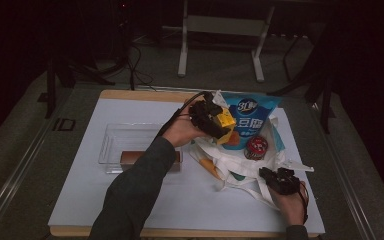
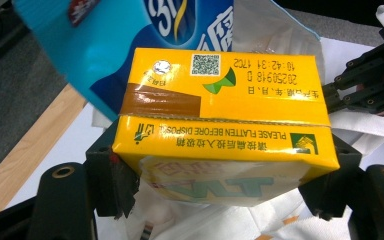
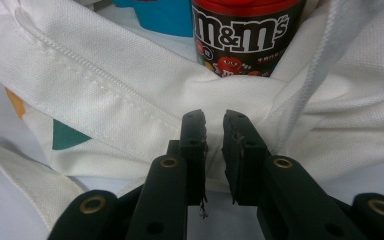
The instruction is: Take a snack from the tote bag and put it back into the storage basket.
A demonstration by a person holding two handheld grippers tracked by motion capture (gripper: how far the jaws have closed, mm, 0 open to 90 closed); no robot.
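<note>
My left gripper is shut on a yellow drink carton, which it holds above the mouth of a white tote bag. In the left gripper view the carton lies crosswise between the two jaws of that gripper, its printed top facing the camera. A blue snack bag stands in the tote behind the carton, with a red-lidded M&M's can beside it. My right gripper pinches the tote's near rim; its jaws are nearly together on the white fabric, just in front of the can.
A clear plastic tray sits at the left of the white mat with a brown bar at its near end. The person's left forearm crosses in front of the tray. A wooden table edge runs along the far side.
</note>
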